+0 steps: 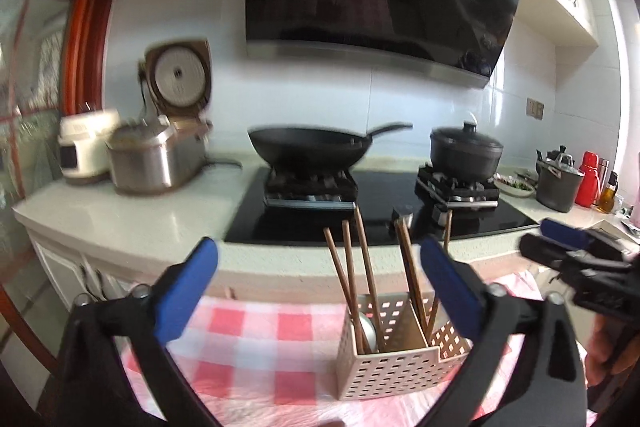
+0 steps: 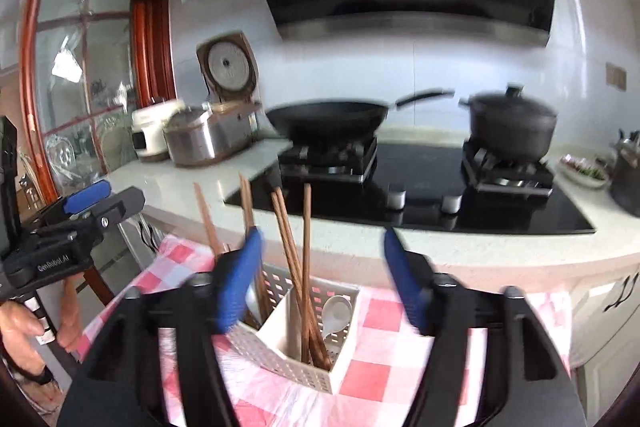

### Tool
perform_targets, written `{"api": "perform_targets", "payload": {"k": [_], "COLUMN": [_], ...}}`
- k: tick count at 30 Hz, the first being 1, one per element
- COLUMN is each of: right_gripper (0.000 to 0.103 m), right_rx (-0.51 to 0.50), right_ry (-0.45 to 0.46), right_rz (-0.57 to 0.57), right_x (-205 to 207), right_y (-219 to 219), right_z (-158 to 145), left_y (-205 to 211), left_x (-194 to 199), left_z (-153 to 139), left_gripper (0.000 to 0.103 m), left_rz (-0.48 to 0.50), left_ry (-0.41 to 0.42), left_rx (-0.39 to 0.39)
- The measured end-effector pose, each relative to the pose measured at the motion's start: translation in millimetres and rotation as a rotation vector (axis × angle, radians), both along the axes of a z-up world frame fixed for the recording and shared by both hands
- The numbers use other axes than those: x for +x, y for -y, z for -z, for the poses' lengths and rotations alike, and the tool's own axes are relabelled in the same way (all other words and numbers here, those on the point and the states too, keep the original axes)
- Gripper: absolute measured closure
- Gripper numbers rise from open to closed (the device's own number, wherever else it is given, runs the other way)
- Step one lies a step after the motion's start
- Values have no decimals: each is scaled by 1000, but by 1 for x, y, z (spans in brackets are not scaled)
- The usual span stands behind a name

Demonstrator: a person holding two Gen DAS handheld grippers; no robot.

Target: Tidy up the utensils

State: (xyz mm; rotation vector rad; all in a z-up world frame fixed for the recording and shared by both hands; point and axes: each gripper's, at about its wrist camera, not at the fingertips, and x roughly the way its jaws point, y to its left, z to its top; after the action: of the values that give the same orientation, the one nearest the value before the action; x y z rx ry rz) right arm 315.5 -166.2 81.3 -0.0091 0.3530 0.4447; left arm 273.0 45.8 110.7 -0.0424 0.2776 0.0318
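Note:
A white perforated utensil caddy (image 1: 394, 371) (image 2: 296, 367) stands on the pink-and-white checked cloth (image 1: 256, 343). Several brown wooden chopsticks (image 1: 362, 259) (image 2: 306, 259) stand upright in its compartments. A metal spoon (image 1: 366, 327) sits in one compartment, and a white spoon (image 2: 336, 311) shows in another. My left gripper (image 1: 320, 243) is open, its blue pads wide apart above and in front of the caddy, with nothing pressed between them. My right gripper (image 2: 323, 235) is open over the caddy too, holding nothing. Each gripper shows at the edge of the other's view (image 1: 548, 241) (image 2: 108, 201).
Behind the clothed table runs a pale counter (image 1: 120, 219) with a black cooktop (image 2: 500, 215), a wok (image 1: 308, 147) and a lidded black pot (image 1: 466, 153). A rice cooker (image 1: 156, 163) stands at the left, bottles and a pot (image 1: 558, 183) at the far right. A hand (image 2: 24, 331) holds the left gripper.

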Motion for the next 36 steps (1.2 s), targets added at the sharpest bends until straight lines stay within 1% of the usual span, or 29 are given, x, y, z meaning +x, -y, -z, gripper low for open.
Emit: {"api": "perform_targets", "payload": {"k": [4,6,9,11,14,19,23,27,31,36], "right_gripper": [26,24,19,19,19,19,19,19,19,19], "right_rx": [13,32,59,59,51,53,63,62,48,13], "right_ry": [48,65,81,82,70,25,-3,-23,-42,-35], "right_rz": [29,30,37,43,53,56,62,65,52,43], "right_x": [-40,-59,-82,-95,-108,-121,-127,-126,-126,-128], "right_y": [16,24,31,33,32,33,34,31,25,18], "right_z": [-15,-18,-14,-7,7,33,51,63,72,73], "left_y": [1,3,11,15,23,28,23,23,23,28], "left_x": [-37,-53,-74,-84,-99,-112,-120,-123,-124,-124], "left_z": [-13,-16,-14,-9,7,37,58,74,83,84], "left_gripper": [5,5,5,5,5,5,5,5,5,5], "left_rz": [-26,-28,-23,-19,-17,-1,42,36,61,77], "left_ry": [44,64,79,74,59,17,-20,-47,-61,-60], "left_rx": [3,3,19,29,45,62,24,44,28,43]}}
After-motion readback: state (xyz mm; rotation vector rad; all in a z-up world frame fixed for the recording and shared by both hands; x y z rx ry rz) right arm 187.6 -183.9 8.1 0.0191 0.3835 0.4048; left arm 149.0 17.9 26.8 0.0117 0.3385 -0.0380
